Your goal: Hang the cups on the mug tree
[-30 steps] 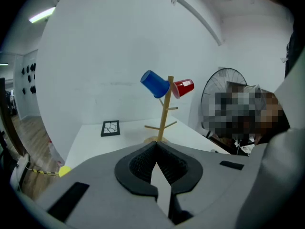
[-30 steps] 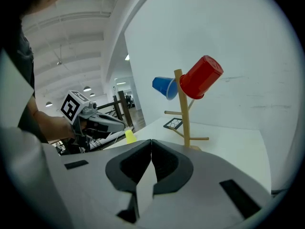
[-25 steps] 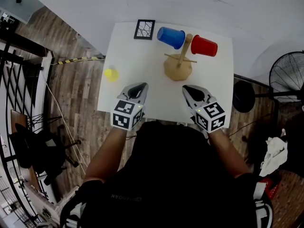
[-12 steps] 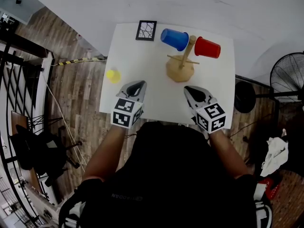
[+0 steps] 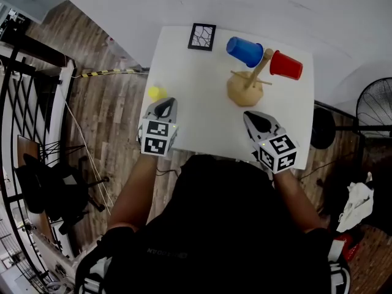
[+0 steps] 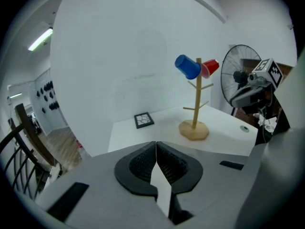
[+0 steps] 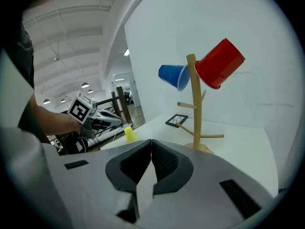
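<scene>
The left tool has its jaws pressed together with nothing between them, and the right tool is the same. The yellow cup stands just beside the left tool's tip, near the left edge of the desk (the left gripper view does not show it at all). With the jaws together, a push forward would likely shove the light cup over or off that edge instead of taking it, so they must part first. Farther out, the mug tree already carries the blue cup and the red cup on its top pegs. A clumsy reach for a lower peg could knock one loose or tip the tree.
</scene>
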The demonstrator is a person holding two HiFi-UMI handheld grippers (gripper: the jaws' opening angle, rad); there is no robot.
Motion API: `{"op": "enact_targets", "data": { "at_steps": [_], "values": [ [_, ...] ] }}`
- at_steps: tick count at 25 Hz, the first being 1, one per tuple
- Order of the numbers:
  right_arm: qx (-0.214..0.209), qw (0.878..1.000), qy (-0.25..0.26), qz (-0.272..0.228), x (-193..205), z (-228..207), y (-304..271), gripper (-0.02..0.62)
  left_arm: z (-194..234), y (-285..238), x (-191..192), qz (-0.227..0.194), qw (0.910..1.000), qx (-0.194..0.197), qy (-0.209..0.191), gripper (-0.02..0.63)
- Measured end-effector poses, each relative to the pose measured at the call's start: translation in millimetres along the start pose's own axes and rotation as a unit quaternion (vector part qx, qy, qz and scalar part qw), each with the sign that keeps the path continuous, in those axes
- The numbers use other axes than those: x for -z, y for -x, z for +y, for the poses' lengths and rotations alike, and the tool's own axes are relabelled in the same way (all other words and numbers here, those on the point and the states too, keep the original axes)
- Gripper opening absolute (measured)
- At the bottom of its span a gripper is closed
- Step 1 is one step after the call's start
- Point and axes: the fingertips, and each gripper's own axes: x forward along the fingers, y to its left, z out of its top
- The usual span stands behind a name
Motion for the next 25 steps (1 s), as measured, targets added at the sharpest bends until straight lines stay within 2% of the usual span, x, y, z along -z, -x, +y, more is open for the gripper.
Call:
{"op": "enact_targets", "data": {
  "at_steps": [6,12,15,20,23,25],
  "values": [
    [0.005,1.0,-0.003,0.003,2,6,-9,0.008,57,-3,32,0.025,0.998,-0.054,0.02,0.018],
    [0.012,1.0,-0.006,0.009,4,14,-19,0.008,85,-10,48,0.023,0.9966,-0.068,0.04,0.026],
    [0.019,1.0,-0.005,0.008,3,17,-21,0.008,90,-15,55,0.03,0.9968,-0.065,0.036,0.09],
    [0.034,0.999,-0.006,0.011,4,22,-21,0.008,99,-28,68,0.047,0.9973,-0.051,0.022,0.139],
    [0.047,0.999,-0.012,0.014,8,22,-16,0.008,102,-39,79,0.069,0.9967,-0.035,0.025,0.208],
    [0.056,0.998,-0.017,0.016,12,23,-13,0.008,104,-44,84,0.079,0.9962,-0.027,0.026,0.224]
  ]
}}
